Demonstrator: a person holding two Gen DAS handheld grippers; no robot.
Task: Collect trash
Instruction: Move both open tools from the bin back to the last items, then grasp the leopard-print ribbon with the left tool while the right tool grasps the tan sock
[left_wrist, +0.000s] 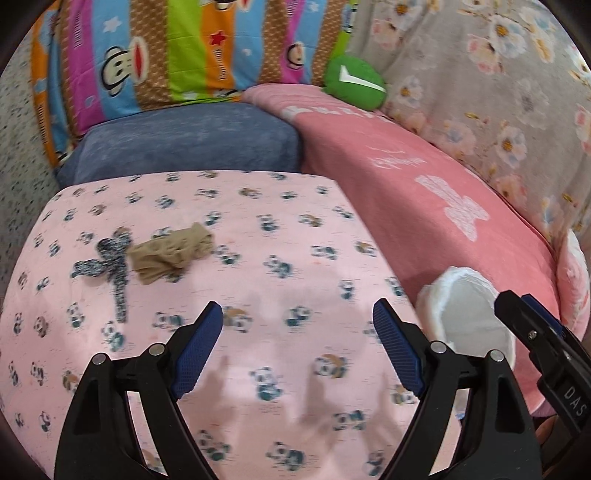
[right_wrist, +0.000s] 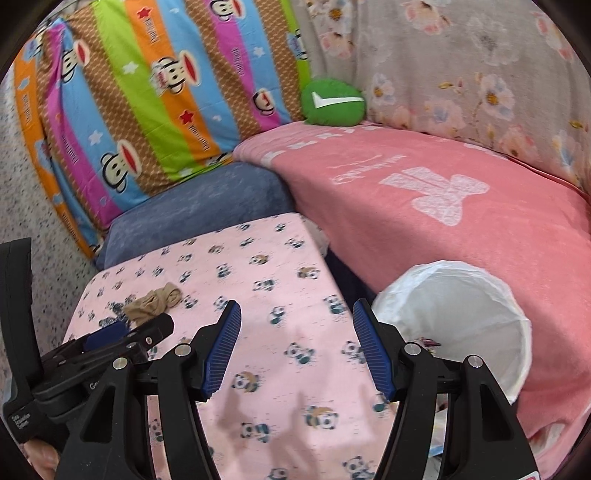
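Nearest us, our left gripper has its jaws spread wide with nothing between them, only panda cloth below. Our right gripper is also apart and empty.

Just right of the table sits the white-lined bin, mouth open towards us, with something colourful at its bottom that we cannot make out.

Further out, near the cloth's far left corner, lie the pieces we take for trash: a crumpled tan stocking touching a dark speckled scrap.

Risks, as we judge them:
- The tan piece is thin and limp, so the pads may pinch the cloth with it and drag the cover.
- The two pieces touch, so one grab may lift both, or flick the second off the edge.
- The bin is well apart from the trash, so a loose hold could drop it between table and bed.

Count: two grippers, two trash pieces, one bin, one green cushion far back.
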